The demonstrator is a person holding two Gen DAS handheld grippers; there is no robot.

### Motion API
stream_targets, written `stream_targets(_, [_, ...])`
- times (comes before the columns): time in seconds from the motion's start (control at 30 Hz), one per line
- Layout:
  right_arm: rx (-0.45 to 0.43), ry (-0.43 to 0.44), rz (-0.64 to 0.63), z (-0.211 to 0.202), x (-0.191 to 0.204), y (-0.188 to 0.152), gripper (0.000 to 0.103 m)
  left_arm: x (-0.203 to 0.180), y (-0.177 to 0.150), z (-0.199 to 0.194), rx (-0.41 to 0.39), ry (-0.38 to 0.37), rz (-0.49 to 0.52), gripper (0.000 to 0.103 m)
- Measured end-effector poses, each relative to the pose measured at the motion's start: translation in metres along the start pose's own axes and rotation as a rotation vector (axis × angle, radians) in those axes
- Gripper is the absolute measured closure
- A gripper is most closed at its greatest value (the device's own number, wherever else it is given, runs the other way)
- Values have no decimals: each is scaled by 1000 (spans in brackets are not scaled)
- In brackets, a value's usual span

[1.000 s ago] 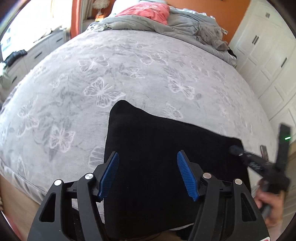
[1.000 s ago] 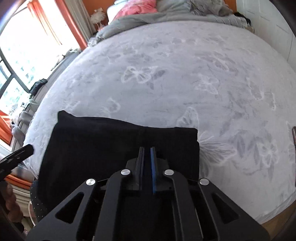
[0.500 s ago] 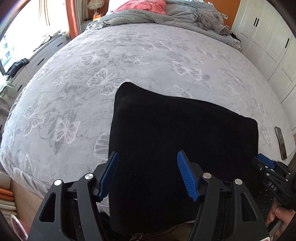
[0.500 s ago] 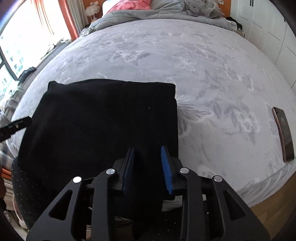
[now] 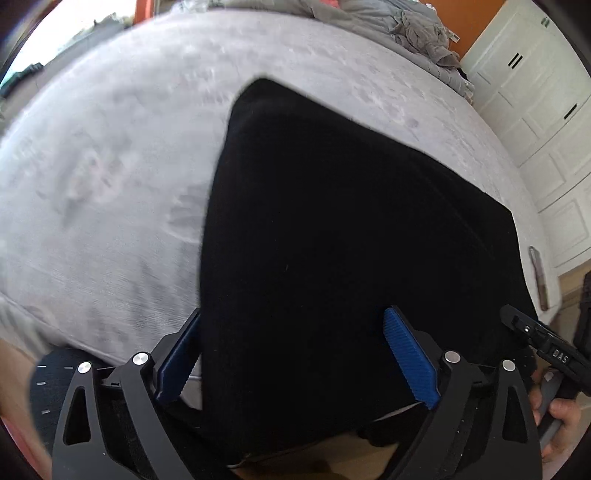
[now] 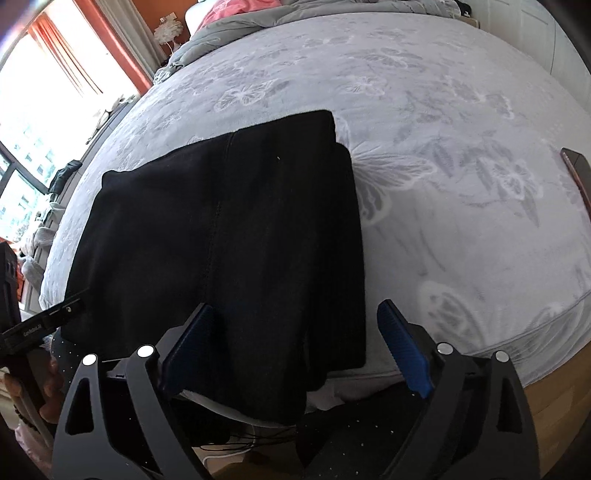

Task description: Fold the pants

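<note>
A: What carried the load?

B: A bed (image 6: 424, 155) covered by a grey blanket with a butterfly print. A crumpled grey duvet (image 6: 236, 27) and a pink pillow (image 6: 236, 7) lay at its far end.

A: Location of the pants?

B: The black pants (image 6: 229, 236) lay folded into a rough rectangle at the near edge of the bed, toward its near left corner. The nearest part overhung that edge. A vertical seam ran down the top layer.

A: Condition of the left gripper?

B: The left gripper (image 5: 295, 360) stood spread wide, its jaws having just been opening. The overhanging cloth lay between the blue pads (image 5: 410, 358), but whether they touched it could not be told.

A: And the right gripper?

B: The right gripper (image 6: 295, 350) was also spread wide, jaws likewise just opened. The right corner of the overhang sat between its pads (image 6: 402, 350), clear of the right one.

A: Smaller items?

B: A dark phone (image 6: 576, 173) lay near the right edge of the bed, well apart from the pants.
</note>
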State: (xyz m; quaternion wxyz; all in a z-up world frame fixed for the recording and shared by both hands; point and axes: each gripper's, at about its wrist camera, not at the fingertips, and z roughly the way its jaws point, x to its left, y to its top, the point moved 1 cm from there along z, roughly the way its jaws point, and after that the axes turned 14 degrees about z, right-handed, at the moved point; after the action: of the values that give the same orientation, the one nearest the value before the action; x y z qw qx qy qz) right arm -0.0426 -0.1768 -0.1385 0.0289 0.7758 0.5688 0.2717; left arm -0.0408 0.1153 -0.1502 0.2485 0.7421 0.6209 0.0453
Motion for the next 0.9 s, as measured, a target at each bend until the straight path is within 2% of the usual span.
stream_targets(0.03, [4, 12, 17, 3, -2, 1, 13, 4, -1, 7, 3, -32, -28, 6])
stream_targets(0.07, [12, 32, 38, 6, -4, 2, 13, 3, -1, 7, -15, -32, -27, 5])
stream_targets(0.13, [28, 83, 81, 11, -10, 5, 12, -7, 3, 10, -15, 12, 18, 5])
stream_targets(0.17, [32, 100, 94, 12, -12, 6, 17, -14, 6, 11, -10, 24, 42, 7])
stream_targets(0.2, [31, 114, 97, 12, -11, 7, 38, -20, 9, 11, -3, 31, 64, 15])
stream_targets(0.23, [35, 148, 103, 11, -10, 8, 44, -28, 14, 9, -1, 45, 91, 21])
stream_targets(0.27, [30, 154, 116, 8, -9, 9, 60, -34, 17, 5, -4, 55, 112, 39])
stream_targets(0.3, [28, 159, 108, 3, -5, 10, 65, -42, 21, -1, -8, 68, 140, 60])
stream_targets(0.33, [5, 146, 79, -9, 5, 9, 66, -51, 26, -10, -15, 105, 168, 70])
stream_targets(0.37, [-12, 151, 57, -19, 13, 8, 67, -57, 30, -19, -28, 158, 192, 85])
stream_targets(0.4, [-26, 169, 50, -27, 18, 8, 68, -61, 33, -27, -39, 181, 203, 85])
stream_targets(0.5, [-66, 204, 16, -53, 35, 9, 68, -63, 46, -56, -89, 124, 173, 86])
stream_targets(0.57, [-98, 220, -14, -70, 45, 10, 68, -68, 53, -75, -125, 120, 180, 86])
stream_targets(0.77, [-164, 270, -52, -104, 71, 21, 68, -87, 65, -122, -206, 135, 210, 86])
stream_targets(0.9, [-243, 310, -81, -131, 86, 33, 68, -90, 83, -154, -272, 159, 230, 86])
